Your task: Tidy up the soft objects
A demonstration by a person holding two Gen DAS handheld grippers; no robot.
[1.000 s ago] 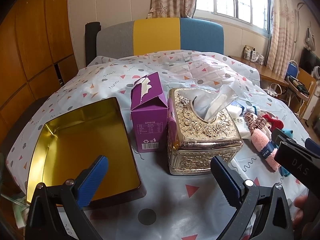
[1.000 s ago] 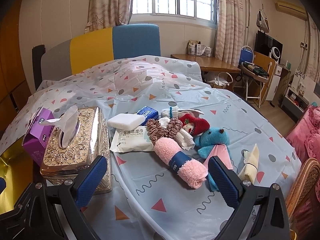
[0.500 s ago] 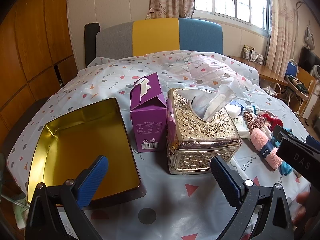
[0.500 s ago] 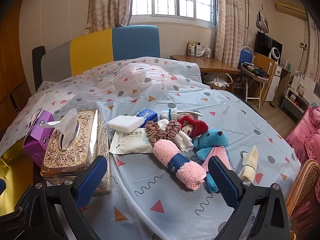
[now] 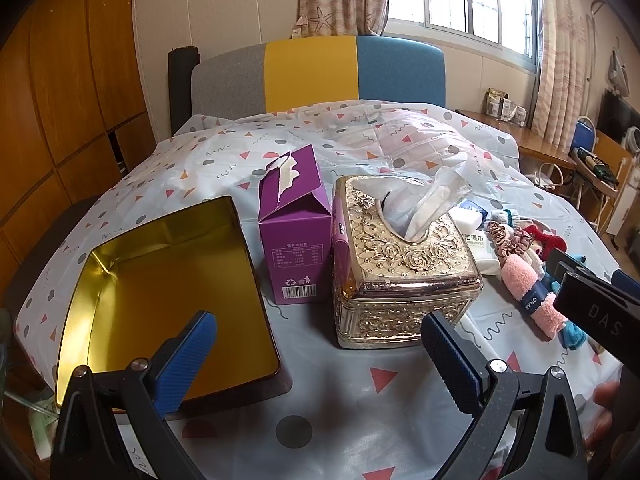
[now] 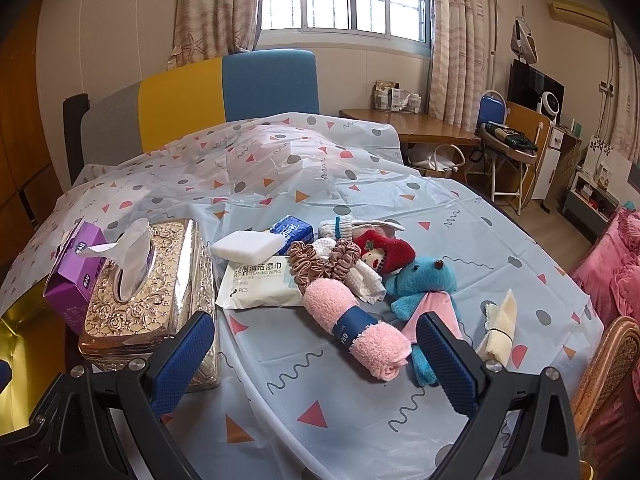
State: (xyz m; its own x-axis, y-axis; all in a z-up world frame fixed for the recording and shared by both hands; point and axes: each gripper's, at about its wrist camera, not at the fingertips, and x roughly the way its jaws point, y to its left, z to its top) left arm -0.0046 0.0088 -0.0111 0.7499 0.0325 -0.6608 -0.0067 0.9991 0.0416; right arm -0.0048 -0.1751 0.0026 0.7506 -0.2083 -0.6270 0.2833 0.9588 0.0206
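Soft objects sit heaped on the patterned tablecloth [image 6: 460, 216], to the right of the gold tissue box [image 6: 148, 284]. Left wrist view: your left gripper [image 5: 320, 356] hangs above the near table edge with its blue pads spread wide and nothing between them; ahead lie the open gold tin [image 5: 168, 292], empty, then the purple carton [image 5: 294, 240] touching the tissue box. Against the frames half a second and a second back, this view has barely shifted, so the left side has been idle. The dark body of the other tool cuts in at the right edge, in front of the pile. Right wrist view: your right gripper [image 6: 316, 360] is wide open and holds nothing. The rolled pink towel [image 6: 352, 326] with its navy band lies just ahead between the pads' line of sight, beside the blue plush toy [image 6: 420, 288]; behind them are the brown scrunchies [image 6: 320, 260], a red-hatted doll [image 6: 384, 254], a wet-wipes pack [image 6: 256, 284], a white sponge [image 6: 248, 246] and a folded cream cloth [image 6: 500, 322] off to the right. Over the last second the pile has grown slightly larger and lower in frame: you have been closing in. My reading: first pickup not yet made; the towel looks the likely target, the tin the likely destination.
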